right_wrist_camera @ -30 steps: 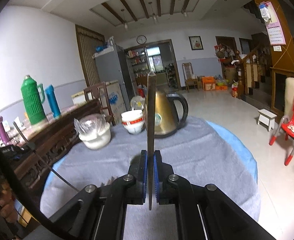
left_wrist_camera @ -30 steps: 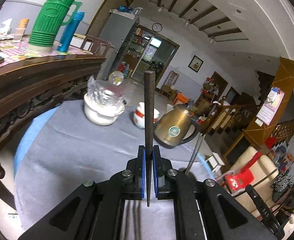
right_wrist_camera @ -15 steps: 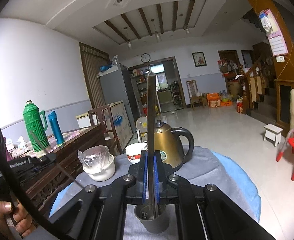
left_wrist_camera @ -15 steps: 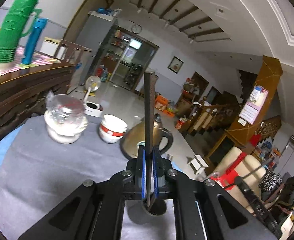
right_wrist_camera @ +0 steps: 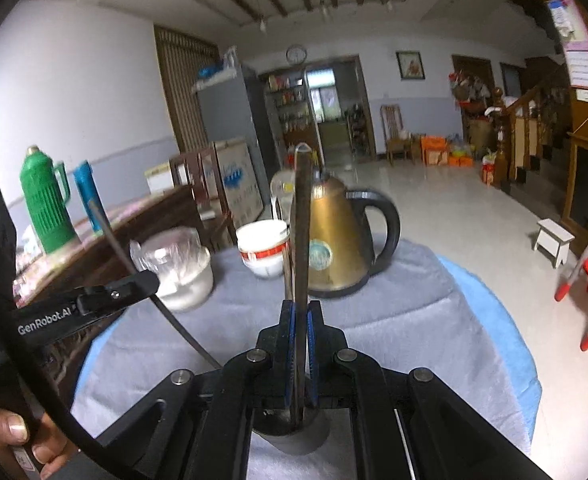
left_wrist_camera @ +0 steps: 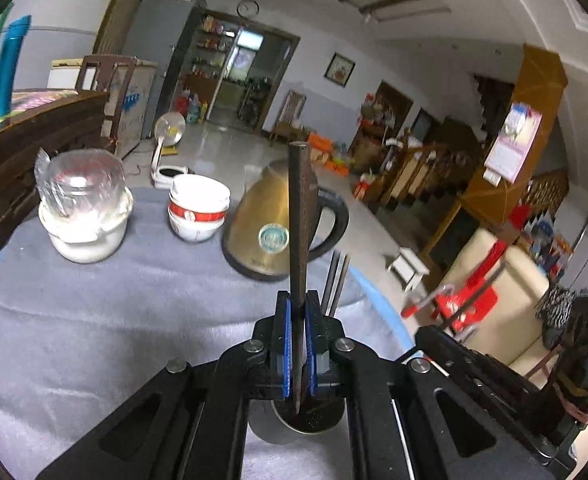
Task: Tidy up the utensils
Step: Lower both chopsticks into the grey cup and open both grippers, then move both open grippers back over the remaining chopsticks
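Both grippers are working over a gray-clothed table (left_wrist_camera: 93,320). Left gripper (left_wrist_camera: 298,344) is pinching 1 dark chopstick (left_wrist_camera: 302,220) btwn its blue pads, stick standing upright, lower tip hanging w/in the rim of a dark utensil cup (left_wrist_camera: 310,426) at 6 o'clock. Right gripper (right_wrist_camera: 301,354) is likewise clamping another chopstick (right_wrist_camera: 302,220), tip dipping into the same cup (right_wrist_camera: 294,438). A gold kettle (right_wrist_camera: 336,240) is sitting at 12 o'clock, a white bowl (right_wrist_camera: 262,248) at 11.

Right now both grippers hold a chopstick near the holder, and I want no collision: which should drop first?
Probably left. The left gripper holds its chopstick with the tip already at the holder mouth; right looks similar, so it's close.
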A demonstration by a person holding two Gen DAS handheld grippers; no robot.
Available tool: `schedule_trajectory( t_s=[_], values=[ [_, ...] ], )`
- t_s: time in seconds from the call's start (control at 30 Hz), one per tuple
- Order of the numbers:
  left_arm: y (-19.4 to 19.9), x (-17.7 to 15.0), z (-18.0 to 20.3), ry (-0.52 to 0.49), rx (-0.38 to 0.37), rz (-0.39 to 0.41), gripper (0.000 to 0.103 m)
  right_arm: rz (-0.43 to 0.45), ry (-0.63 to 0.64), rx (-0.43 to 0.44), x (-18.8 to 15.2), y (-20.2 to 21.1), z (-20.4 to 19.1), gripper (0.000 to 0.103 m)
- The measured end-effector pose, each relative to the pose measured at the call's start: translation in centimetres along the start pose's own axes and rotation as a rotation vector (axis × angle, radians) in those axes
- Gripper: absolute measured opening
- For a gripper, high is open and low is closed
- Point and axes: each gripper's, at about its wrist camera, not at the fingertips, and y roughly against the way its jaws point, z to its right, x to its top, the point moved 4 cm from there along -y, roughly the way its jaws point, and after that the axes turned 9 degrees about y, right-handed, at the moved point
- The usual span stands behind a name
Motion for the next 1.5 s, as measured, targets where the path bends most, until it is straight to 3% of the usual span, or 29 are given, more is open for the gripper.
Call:
schedule_trajectory(
  t_s=[0.23, 0.57, 0.63, 0.7, 0.77, 0.9, 0.97, 1.0, 1.3, 1.5],
  values=[
    [-2.6, -1.2, -0.2, -0.027, 0.033, -0.090, 0.007, -0.134, 0.008, 0.048, -2.0, -4.1, 0.2, 0.006],
    [-5.4, -2.5, -0.3, -0.037, 0.046, -0.207, 0.007, -0.224, -0.008, 0.079, -3.1, -6.8, 0.5, 0.009],
    [-5.2, -2.4, -0.3, -0.028, 0.050, -0.205, 0.016, -0.237, -0.015, 0.079, -3.0, -7.1, 0.6, 0.009],
    [-4.6, -2.0, -0.5, -0.009, 0.047, -0.201, 0.043, -0.235, -0.015, 0.069, -2.9, -7.0, 0.7, 0.010],
    [-3.7, -1.4, -0.7, 0.000, 0.042, -0.176, 0.049, -0.228, -0.016, 0.054, -2.7, -6.7, 0.9, 0.017],
    [-0.8, -0.2, -1.1, 0.023, 0.026, -0.127, 0.051, -0.182, -0.045, 0.022, -1.7, -5.0, 1.5, 0.037],
    [0.5, 0.3, -1.5, 0.033, 0.024, -0.098, 0.059, -0.143, -0.048, 0.001, -1.2, -3.5, 1.6, 0.064],
    [1.8, 0.5, -1.9, 0.041, 0.027, -0.073, 0.067, -0.120, -0.045, -0.009, -1.0, -2.7, 1.6, 0.067],
    [8.0, -1.1, -7.3, 0.071, 0.131, 0.021, 0.081, -0.026, -0.039, -0.004, -1.5, 3.3, 0.2, 0.072],
    [8.8, -5.3, -13.3, 0.099, 0.267, -0.028, 0.081, -0.108, -0.042, 0.047, -6.2, 3.9, -1.8, 0.074]
  ],
)
